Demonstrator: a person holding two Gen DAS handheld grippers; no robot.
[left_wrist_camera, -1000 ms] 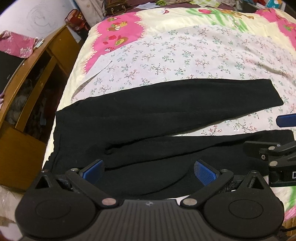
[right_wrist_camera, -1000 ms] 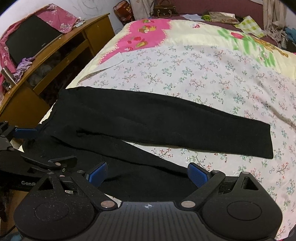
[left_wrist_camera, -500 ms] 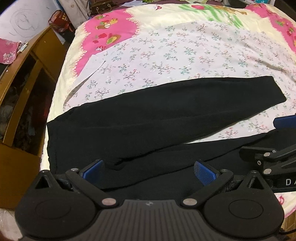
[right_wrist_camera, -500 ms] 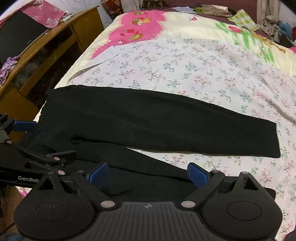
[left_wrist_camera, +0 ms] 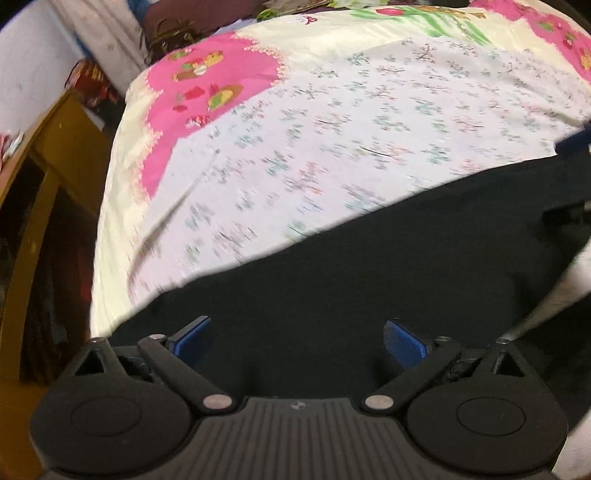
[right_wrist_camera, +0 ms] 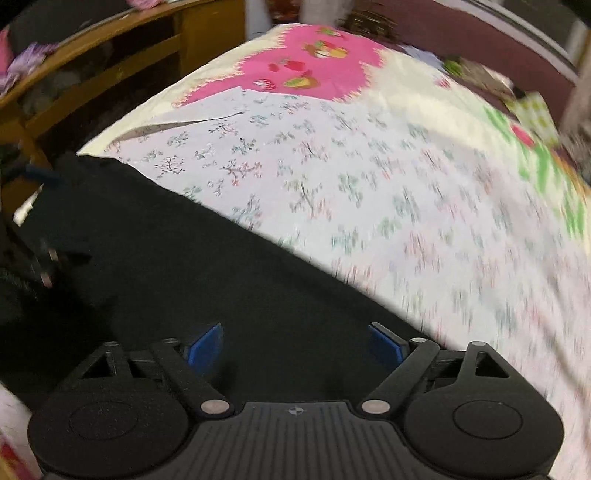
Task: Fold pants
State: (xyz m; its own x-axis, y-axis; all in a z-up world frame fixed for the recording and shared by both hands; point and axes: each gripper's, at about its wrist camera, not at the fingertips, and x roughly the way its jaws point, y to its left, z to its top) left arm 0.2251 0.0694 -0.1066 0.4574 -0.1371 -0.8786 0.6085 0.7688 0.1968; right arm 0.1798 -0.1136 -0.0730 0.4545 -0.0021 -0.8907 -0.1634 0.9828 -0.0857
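The black pants (left_wrist_camera: 332,273) lie on the floral bedsheet (left_wrist_camera: 369,122) and fill the lower part of both views (right_wrist_camera: 184,266). My left gripper (left_wrist_camera: 297,341) is open, low over the black fabric with its blue pads apart. My right gripper (right_wrist_camera: 293,345) is open too, close above the pants near their edge. Part of the right gripper (left_wrist_camera: 576,144) shows at the right edge of the left wrist view. Part of the left gripper (right_wrist_camera: 33,236) shows at the left edge of the right wrist view. Both views are blurred by motion.
A wooden shelf unit (left_wrist_camera: 44,177) stands left of the bed and also shows in the right wrist view (right_wrist_camera: 92,62). A pink cartoon patch (left_wrist_camera: 207,88) marks the sheet's far part. Bags and clutter (left_wrist_camera: 166,33) lie beyond the bed.
Both grippers have dropped low and forward over the pants. The two separate legs no longer show; only one black mass fills the view. The jaws stay open.
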